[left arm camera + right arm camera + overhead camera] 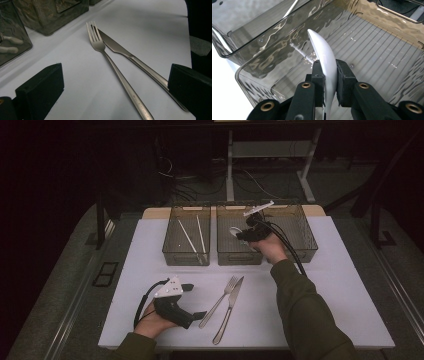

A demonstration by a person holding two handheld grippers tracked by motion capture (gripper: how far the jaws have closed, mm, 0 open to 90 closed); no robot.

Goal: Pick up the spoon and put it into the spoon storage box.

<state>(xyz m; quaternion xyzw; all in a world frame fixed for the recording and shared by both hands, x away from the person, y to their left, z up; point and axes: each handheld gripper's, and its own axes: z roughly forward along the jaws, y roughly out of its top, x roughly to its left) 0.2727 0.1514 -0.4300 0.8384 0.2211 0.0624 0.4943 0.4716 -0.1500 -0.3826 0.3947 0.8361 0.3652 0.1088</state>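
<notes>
White spoon [325, 60]: clamped on edge between the two pads of the right gripper [329, 82], which presses on both its faces. In the right gripper view its long axis runs up and away from the jaws, the bowl end curving toward the upper left and the other end passing down between the pads. In the high view the spoon [235, 232] appears as a small white shape at the tip of the right gripper [244, 235], over the middle bin [239, 256].

Middle bin [257, 72], smoked clear plastic with a ribbed floor: the spoon is above its interior, near the wall it shares with the left bin [234, 45]. The floor seen beyond the spoon is bare. Whether the spoon touches that wall cannot be told.

Left bin [186, 255]: holds two pale chopsticks [192, 237], lying lengthwise. A third bin [302, 240] stands just right of the middle one, behind the right forearm.

Left gripper [192, 301]: rests on the white mat [325, 310] at the near left, jaws standing wide with nothing between them. In the left gripper view it looks toward a metal fork [117, 72] and knife [140, 65].

Fork [220, 300] and knife [230, 310]: side by side on the mat, crossing near their tips, both pointing toward the bins. Bare mat lies to the right of them, as far as the mat's edge.
</notes>
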